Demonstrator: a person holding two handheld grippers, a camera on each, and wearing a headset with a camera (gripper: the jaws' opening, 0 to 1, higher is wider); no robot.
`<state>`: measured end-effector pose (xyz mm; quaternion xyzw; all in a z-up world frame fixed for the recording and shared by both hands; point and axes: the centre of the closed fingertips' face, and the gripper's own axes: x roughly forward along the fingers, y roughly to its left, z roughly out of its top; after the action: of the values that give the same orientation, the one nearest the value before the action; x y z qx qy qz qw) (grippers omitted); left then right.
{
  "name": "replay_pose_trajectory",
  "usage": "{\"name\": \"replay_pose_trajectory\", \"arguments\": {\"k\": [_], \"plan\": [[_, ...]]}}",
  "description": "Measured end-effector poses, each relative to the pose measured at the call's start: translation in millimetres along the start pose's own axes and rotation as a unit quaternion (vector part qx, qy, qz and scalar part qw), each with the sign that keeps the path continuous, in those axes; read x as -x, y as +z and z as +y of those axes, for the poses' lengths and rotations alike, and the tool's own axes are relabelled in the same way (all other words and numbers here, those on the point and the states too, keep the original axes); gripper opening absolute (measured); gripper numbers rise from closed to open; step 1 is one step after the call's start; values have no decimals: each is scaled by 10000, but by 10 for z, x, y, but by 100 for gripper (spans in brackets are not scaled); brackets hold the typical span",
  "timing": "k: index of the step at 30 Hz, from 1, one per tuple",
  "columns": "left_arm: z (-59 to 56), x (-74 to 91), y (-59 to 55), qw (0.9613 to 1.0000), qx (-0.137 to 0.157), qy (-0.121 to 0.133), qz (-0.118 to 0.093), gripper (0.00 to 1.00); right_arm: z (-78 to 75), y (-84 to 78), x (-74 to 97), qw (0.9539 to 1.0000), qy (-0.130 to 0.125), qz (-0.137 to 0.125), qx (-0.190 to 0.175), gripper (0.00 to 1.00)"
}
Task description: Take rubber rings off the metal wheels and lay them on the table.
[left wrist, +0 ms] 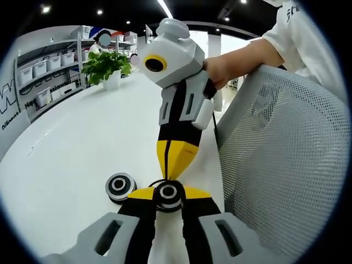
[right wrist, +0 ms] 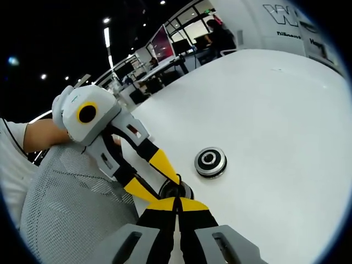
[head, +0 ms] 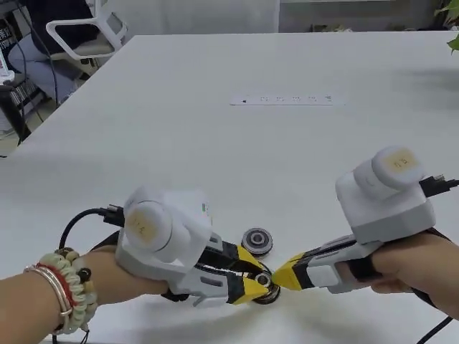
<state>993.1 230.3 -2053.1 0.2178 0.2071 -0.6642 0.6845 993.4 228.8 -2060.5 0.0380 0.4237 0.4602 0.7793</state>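
In the head view the left hand-held gripper reaches in from the lower left, with beaded bracelets on its wrist. The right hand-held gripper comes from the lower right, and their yellow tips meet at bottom centre. The left one is clamped across a metal wheel on the white tabletop. The right one's jaws are pressed together at that wheel's edge; whether they pinch its black rubber ring cannot be told. Wall lettering starts with a large W; the rest is unreadable. A second wheel lies just beside. A power strip sits well apart at upper centre, and a mesh chair back stands at the right of the left gripper view.
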Motion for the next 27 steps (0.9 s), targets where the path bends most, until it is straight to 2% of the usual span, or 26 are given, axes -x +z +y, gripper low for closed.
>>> {"name": "replay_pose_trajectory", "arguments": {"k": [4,6,11,16,20,24,27], "plan": [[19,92,111,9999,13,12,-117,17,-7,30,25,10000,-7,-70,-27,0],[11,150,168,9999,36,-42,-132,23,-9,38,34,9999,-11,-91,-44,0],[-18,368,398,9996,-12,-56,-275,39,-19,73,71,9999,-57,-147,0,0],[-69,588,535,9994,-131,3,-305,53,-14,142,122,9996,-55,-294,1,0],[-81,803,548,9994,-130,166,-257,58,-7,194,156,9991,-48,-412,10,0],[-48,972,440,9988,4,474,-134,61,14,242,192,9987,-66,-508,54,0],[-38,1140,302,9972,80,742,11,64,35,281,212,9982,-56,-599,63,0]]}}
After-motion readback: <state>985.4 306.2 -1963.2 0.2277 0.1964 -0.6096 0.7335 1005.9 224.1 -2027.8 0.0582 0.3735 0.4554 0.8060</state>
